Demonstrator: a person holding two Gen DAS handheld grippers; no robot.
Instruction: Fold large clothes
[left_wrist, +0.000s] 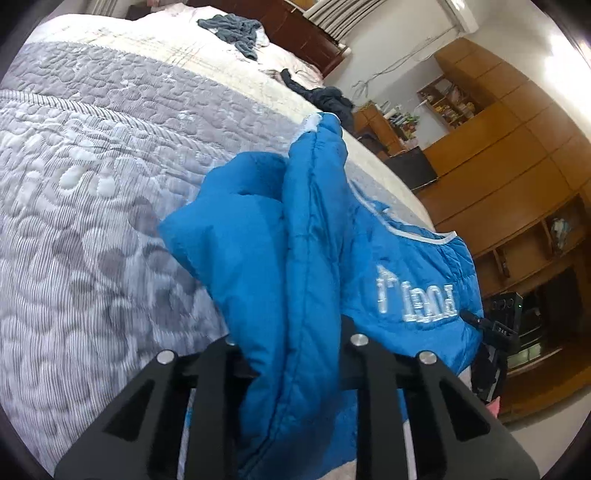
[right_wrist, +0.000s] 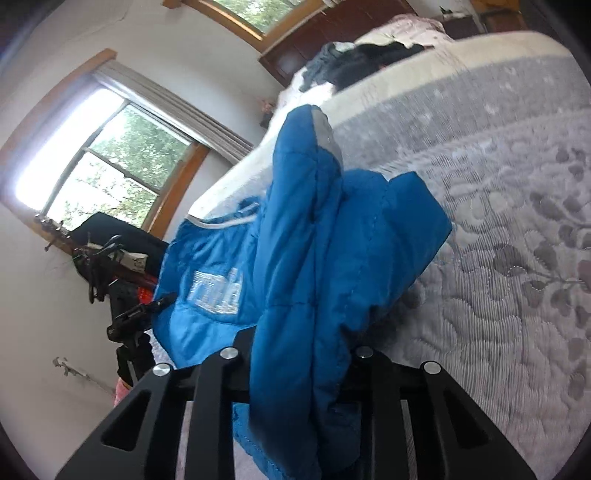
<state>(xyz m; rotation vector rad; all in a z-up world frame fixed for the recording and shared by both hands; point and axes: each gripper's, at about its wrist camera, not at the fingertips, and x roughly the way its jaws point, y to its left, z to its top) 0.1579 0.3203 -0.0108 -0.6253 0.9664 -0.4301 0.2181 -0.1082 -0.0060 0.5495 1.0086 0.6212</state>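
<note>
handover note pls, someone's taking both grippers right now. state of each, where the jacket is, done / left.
Left gripper: shut on a bunched fold of the blue jacket.
Right gripper: shut on the same blue jacket, also on bunched fabric.
Jacket: gathered and held up between both grippers over the grey quilted bedspread, not laid flat; white lettering shows on one panel.
Other dark clothes lie near the head of the bed, untouched.
Done: jacket gripped on both sides.
Left: no neat fold is visible yet. Probably spread it flat on the bed, then fold.
</note>
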